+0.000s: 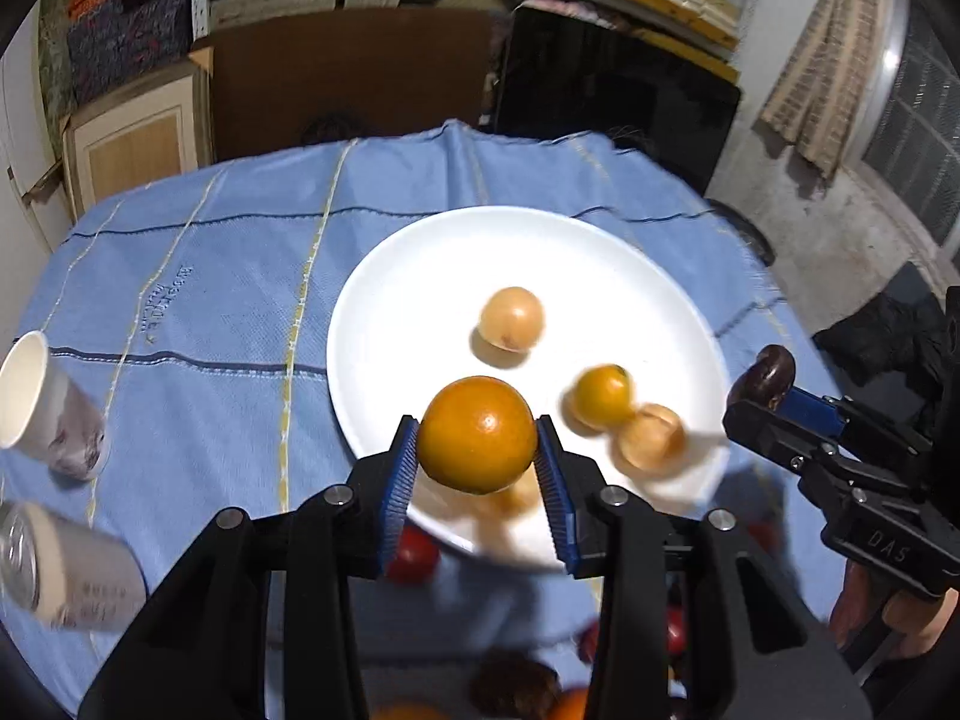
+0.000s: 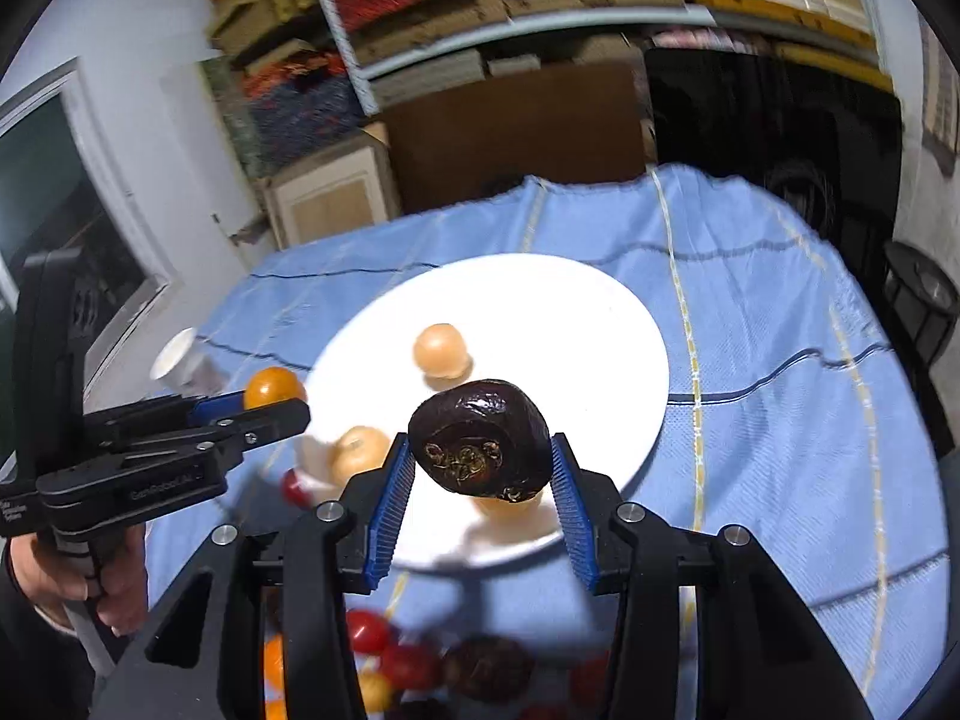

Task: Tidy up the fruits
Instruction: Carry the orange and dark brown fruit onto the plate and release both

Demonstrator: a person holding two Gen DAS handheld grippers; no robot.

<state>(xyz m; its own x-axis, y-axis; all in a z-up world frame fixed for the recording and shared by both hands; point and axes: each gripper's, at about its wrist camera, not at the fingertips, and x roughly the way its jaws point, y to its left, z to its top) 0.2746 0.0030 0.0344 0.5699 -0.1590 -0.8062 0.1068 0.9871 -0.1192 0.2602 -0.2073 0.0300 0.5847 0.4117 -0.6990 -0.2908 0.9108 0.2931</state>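
My left gripper [image 1: 477, 450] is shut on an orange [image 1: 477, 433], held above the near rim of a white plate [image 1: 420, 276]. My right gripper [image 2: 483, 468] is shut on a dark wrinkled passion fruit [image 2: 479, 445], also over the plate [image 2: 588, 324]. On the plate lie a pale round fruit [image 1: 512, 319], a small orange fruit [image 1: 603, 395] and another pale fruit [image 1: 651, 437]. The right gripper [image 1: 757, 381] shows at the right edge of the left wrist view with the dark fruit [image 1: 775, 367]. The left gripper [image 2: 273, 405] with the orange [image 2: 273, 387] shows at the left of the right wrist view.
A blue cloth [image 1: 210, 276] covers the table. A white paper cup [image 1: 45, 408] and a lying can [image 1: 66, 570] are at the left. Several loose red, orange and dark fruits [image 2: 414, 660] lie on the cloth below the grippers. Shelves and a cardboard box [image 1: 354, 78] stand behind.
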